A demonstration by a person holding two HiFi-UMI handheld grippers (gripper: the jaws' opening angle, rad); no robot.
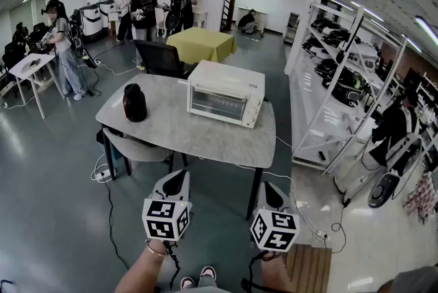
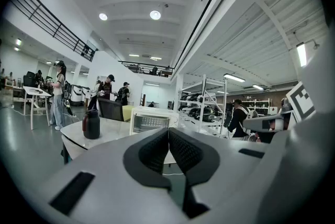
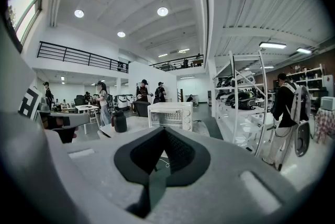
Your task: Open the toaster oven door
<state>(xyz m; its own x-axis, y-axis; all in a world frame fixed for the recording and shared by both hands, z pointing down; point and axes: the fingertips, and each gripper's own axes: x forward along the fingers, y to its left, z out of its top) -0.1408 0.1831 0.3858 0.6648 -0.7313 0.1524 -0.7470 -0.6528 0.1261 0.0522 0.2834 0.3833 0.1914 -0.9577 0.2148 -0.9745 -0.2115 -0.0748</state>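
One table, toaster oven, glossy floor

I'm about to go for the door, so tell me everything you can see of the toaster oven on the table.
The toaster oven is a cream-white, boxy unit, metal by the look of it. A glass door covers most of its front, with a column of knobs at the front's right end. The door is shut. The oven stands upright on the far right part of the grey table, its front turned towards the head camera at a slight angle. Only the table touches it.
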